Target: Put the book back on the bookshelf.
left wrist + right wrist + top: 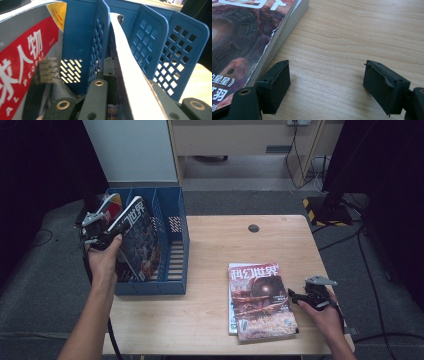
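Clearly, left gripper [107,236] clamps a magazine [137,240] beside the red "PEOPLE" magazine [22,67]; right gripper [327,87] gapes, empty.

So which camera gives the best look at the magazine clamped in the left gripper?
The high view: the dark-covered magazine leans whole inside the blue plastic file rack. The left gripper view catches just its white page edge.

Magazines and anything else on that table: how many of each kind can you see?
Magazines in the blue file rack: 2, a red-covered one and a dark-covered one held by the left gripper.
Magazines stacked flat on the table: at least 2, top one.
Blue file rack: 1.
Total: 5.
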